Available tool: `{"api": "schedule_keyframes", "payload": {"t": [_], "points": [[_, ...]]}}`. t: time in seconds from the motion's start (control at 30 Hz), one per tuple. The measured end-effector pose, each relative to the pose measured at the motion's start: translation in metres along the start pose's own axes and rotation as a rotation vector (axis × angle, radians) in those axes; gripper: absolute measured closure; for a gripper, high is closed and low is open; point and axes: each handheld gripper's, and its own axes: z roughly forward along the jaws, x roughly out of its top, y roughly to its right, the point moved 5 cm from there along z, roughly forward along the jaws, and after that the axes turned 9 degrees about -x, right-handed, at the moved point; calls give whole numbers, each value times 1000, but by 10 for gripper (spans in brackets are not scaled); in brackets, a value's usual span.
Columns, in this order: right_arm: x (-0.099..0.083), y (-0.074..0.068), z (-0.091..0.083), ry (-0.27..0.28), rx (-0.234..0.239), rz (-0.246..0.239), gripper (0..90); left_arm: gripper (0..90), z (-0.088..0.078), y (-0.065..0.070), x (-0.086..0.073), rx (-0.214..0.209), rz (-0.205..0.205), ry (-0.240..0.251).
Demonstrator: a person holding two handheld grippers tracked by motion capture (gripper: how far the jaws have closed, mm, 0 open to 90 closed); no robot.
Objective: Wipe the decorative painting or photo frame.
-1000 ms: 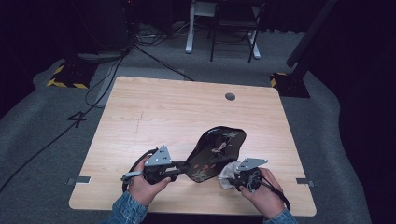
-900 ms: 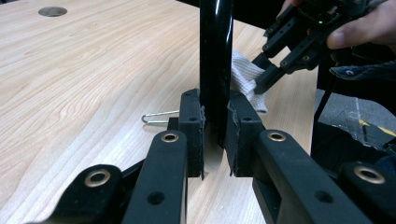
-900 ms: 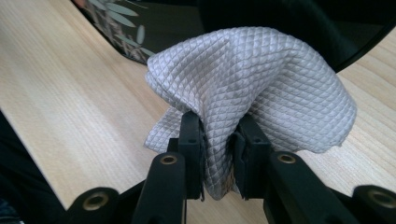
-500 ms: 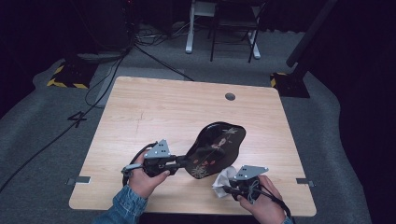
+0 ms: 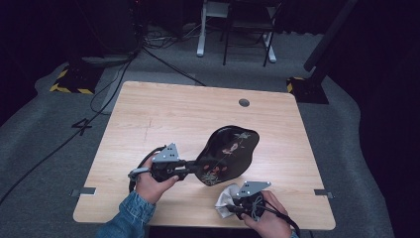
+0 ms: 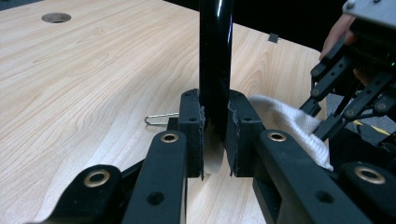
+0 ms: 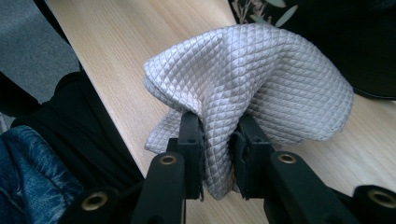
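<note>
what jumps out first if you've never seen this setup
The glossy black tray with painted flowers, tilted up off the middle of the wooden table and clamped by its edge in the left gripper. Next, the pale quilted cloth bunched in the right gripper near the table's front edge, just beside the tray. A small paper clip lies on the table by the left gripper.

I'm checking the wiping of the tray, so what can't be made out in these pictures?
- Black tray: its underside is turned away in the high view.
- Left tool view: the tray shows edge-on, cut off by the top edge.
- Cloth: its lower end is hidden between the right tool's jaws.
</note>
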Motion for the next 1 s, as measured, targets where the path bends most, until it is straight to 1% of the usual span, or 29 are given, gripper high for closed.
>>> {"api": "schedule_keyframes", "payload": {"t": [0.17,0.23,0.27,0.33,0.43,0.57,0.67,0.83,0.9,1.0], "points": [[-4,-3,11,-23,11,1,730,784,0,-2,0,1,7,2],[-5,-4,13,-26,8,1,702,784,0,-2,0,0,8,2],[-5,-4,13,-26,8,1,702,784,0,-2,0,0,9,2],[-5,-4,14,-22,1,0,656,784,0,-2,0,0,8,2],[-5,-3,14,-7,-20,-9,556,783,0,-2,0,1,7,2],[-5,-3,14,12,-33,-10,480,782,0,-1,0,5,5,4],[-4,-4,13,26,-30,-6,434,780,0,-1,0,8,10,2],[-2,-6,11,59,-23,-9,374,765,-2,-1,-1,14,0,9],[0,-5,7,80,-22,-12,363,745,-3,-1,-1,20,3,13],[4,-2,1,112,-25,-4,351,727,-5,-1,-2,26,2,20]]}}
